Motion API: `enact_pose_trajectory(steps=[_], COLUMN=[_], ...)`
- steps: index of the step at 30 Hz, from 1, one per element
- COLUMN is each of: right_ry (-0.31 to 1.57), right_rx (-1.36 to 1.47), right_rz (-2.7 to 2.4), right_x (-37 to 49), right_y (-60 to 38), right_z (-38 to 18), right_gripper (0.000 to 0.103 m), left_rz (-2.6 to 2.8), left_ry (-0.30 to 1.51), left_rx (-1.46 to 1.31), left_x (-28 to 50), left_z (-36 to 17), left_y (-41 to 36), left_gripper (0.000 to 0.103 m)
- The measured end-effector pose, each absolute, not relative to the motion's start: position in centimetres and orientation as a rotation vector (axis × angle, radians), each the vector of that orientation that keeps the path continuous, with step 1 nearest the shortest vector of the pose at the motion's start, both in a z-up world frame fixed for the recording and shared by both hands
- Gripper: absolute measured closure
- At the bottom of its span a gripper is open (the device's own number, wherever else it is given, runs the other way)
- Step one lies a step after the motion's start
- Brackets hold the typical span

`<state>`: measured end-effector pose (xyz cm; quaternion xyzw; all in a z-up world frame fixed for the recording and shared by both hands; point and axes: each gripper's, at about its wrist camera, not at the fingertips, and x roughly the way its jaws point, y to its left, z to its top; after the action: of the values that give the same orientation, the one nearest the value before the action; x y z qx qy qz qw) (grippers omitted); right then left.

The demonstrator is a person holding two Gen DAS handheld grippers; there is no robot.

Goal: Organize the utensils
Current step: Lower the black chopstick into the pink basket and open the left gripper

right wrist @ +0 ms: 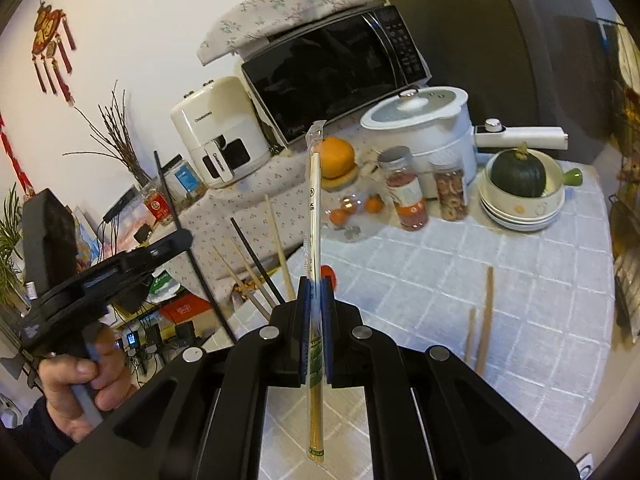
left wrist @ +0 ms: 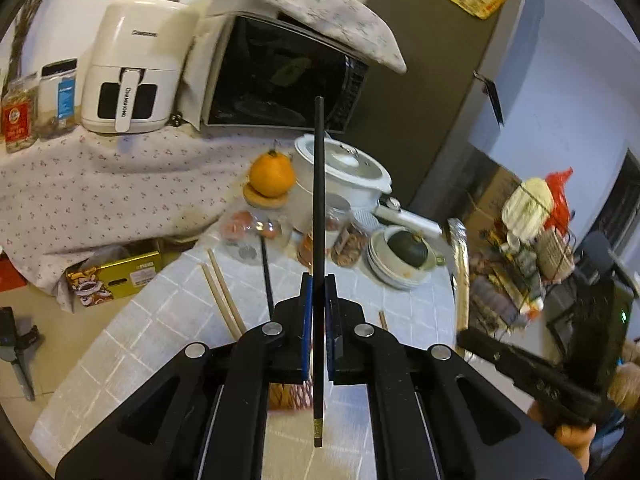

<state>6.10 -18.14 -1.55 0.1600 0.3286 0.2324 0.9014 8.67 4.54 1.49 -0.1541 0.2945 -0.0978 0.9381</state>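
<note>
Black lacquered chopstick (left wrist: 319,240) is clamped in my left gripper (left wrist: 319,300), jaws closed on it, its long axis running straight out ahead past the jaws. My right gripper (right wrist: 316,300) pinches a plastic-wrapped bamboo chopstick pair (right wrist: 314,240) likewise, above the white gridded worktop (right wrist: 440,280), where loose wooden chopsticks (right wrist: 486,320) lie near its edges.

Black chopstick (left wrist: 319,216) & plastic-wrapped bamboo pair (right wrist: 313,216) upright above checked tablecloth (right wrist: 440,280); loose wooden chopsticks (right wrist: 486,316) lie on it.
</note>
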Motion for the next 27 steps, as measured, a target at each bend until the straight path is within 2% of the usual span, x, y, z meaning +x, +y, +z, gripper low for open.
enact_pose_trajectory(steps=[9,19,27], right_ry=[0.622,0.618,0.590], right_rx=[0.325,0.301,0.310], right_rz=[0.454,0.442,0.440], right_x=[5.9,6.1,5.9], right_y=[-17.4,-16.6,-16.6], right_z=[-1.4,-1.7,-1.4], right_gripper=[0.097,0.097,0.097], left_rz=[-0.122,-0.064,-0.039], left_ry=[0.507,0.558,0.550], left_rx=[-0.276,-0.188,-0.122], left_x=[10.2,10.8,10.3], left_z=[-0.9,-4.6,-5.0], left_y=[4.4,2.9,2.5], left_gripper=[0.099,0.098,0.098])
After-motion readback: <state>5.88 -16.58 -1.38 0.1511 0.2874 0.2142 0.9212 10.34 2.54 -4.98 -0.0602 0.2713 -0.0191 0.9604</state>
